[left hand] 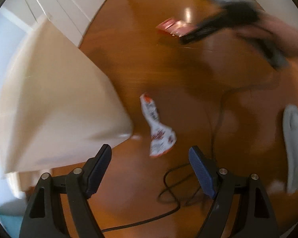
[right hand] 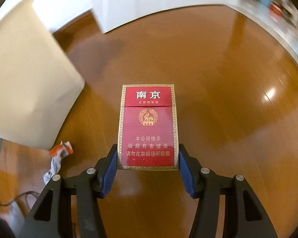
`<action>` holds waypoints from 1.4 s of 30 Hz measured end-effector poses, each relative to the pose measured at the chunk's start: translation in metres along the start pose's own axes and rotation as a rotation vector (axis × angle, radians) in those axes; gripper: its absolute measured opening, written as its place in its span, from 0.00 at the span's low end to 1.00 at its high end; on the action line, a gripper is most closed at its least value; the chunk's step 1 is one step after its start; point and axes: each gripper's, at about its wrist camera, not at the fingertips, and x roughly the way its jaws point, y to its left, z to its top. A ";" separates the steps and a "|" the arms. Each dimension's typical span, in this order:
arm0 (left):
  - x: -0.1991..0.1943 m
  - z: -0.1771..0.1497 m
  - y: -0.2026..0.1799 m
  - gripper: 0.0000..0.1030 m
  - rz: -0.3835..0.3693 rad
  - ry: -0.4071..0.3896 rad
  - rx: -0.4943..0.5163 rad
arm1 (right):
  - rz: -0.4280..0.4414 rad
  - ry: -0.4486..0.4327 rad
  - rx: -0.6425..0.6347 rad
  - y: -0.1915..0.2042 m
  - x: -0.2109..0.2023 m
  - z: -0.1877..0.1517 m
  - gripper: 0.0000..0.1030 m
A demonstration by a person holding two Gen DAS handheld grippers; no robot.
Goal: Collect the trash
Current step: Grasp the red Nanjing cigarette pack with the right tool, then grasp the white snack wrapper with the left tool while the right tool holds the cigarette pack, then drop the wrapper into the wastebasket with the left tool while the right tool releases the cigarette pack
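Red gold-bordered cigarette pack (right hand: 148, 127), orange-white wrapper (left hand: 159, 127)

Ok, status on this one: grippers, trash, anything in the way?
Right gripper shut on red cigarette pack. Left gripper open above crumpled white-and-orange wrapper on floor. Cream bin beside it; black cable nearby.

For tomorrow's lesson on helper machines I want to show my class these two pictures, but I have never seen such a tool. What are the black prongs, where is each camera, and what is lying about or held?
No robot here: a person holds a hand tool with two fingers in each hand, with a camera on each looking along the fingers.

The left camera shows the left gripper open over a wooden floor, above a crumpled wrapper, beside a cream bin and a black cable.

The right camera shows the right gripper clamped on a red cigarette pack, held above the floor.
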 end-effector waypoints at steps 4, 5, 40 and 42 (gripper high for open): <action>0.060 0.024 -0.003 0.78 -0.032 0.044 -0.098 | 0.045 -0.030 0.111 -0.032 -0.029 -0.036 0.56; 0.078 0.026 -0.003 0.78 -0.028 0.073 -0.119 | 0.051 -0.039 0.113 -0.033 -0.034 -0.041 0.56; -0.127 0.022 0.182 0.16 0.016 -0.324 -0.495 | 0.169 -0.239 0.201 0.021 -0.204 -0.060 0.57; -0.114 0.011 0.208 0.33 0.068 -0.285 -0.512 | 0.172 -0.239 0.123 0.049 -0.230 -0.043 0.57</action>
